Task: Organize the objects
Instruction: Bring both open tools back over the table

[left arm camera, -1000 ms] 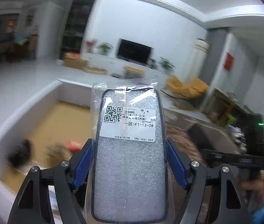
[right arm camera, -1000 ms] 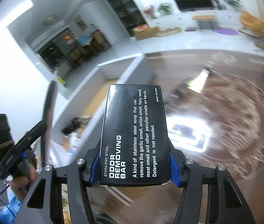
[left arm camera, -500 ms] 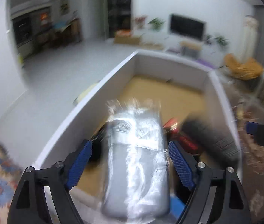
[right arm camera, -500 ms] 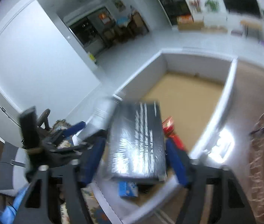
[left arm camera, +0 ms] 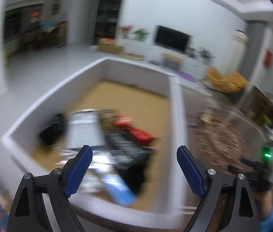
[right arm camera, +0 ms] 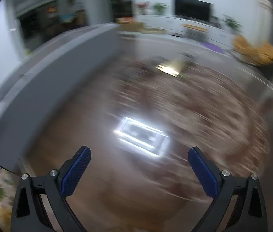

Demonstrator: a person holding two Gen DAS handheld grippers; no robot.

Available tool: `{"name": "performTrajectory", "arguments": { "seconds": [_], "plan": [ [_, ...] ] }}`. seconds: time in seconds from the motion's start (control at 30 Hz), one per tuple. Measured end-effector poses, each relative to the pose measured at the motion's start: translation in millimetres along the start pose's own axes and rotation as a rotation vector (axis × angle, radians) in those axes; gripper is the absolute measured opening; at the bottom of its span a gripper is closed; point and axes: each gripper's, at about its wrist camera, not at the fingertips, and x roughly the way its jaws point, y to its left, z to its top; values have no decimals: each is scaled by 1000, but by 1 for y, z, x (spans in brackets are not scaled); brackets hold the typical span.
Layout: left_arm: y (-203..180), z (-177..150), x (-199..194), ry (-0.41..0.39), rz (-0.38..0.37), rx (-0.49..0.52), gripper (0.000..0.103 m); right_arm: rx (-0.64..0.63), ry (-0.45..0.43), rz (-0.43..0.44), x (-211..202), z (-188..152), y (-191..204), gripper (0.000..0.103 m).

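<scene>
— Objects first: where are they, and what do the jaws hold?

— Nothing. The left gripper [left arm camera: 134, 155] has its jaws spread wide with only air between the blue pads [left arm camera: 78, 171]; they have just been opening. The right gripper [right arm camera: 139, 157] is the same, jaws wide and empty, also just opened.

— And the packet the left one carried a second ago?

— The bagged phone case [left arm camera: 84, 129] now lies in the white-walled box [left arm camera: 172, 104], near the left side of its tan floor. It is a pale grey smear; the label that read "TPU" earlier cannot be read now.

— The black carton marked "ODOR REMOVING BAR"?

— A black carton [left arm camera: 125, 146] lies just right of the case, near the front. White rows of print show on it but are too blurred to read. Red packets [left arm camera: 136, 129] sit beyond it, a dark lump [left arm camera: 52, 129] at the far left, a blue item [left arm camera: 120, 190] at the near wall.

— What does the right view show?

— The box's grey outer wall [right arm camera: 45, 81] on the left and a glossy brown desk [right arm camera: 204, 106] with a bright lamp reflection [right arm camera: 142, 137]. All streaked by motion blur. No writing legible anywhere.

— The other gripper?

— At the left view's right edge, a hand [left arm camera: 265, 195] holds a black handle with a green light.
</scene>
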Motion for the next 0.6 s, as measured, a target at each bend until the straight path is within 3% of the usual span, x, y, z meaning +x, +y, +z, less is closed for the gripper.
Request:
{"name": "performTrajectory", "arguments": {
  "seconds": [0.13, 0.23, 0.43, 0.6],
  "plan": [
    [-87, -11, 0, 44, -189, 139, 100, 26, 7, -160, -5, -27, -58, 101],
    [-138, -34, 22, 107, -253, 228, 100, 20, 21, -227, 0, -37, -84, 101],
    [-190, -68, 98, 283, -251, 311, 100, 72, 14, -194, 4, -40, -101, 103],
    [-209, -30, 143, 250, -167, 423, 100, 121, 28, -147, 7, -40, -114, 103]
  ]
}}
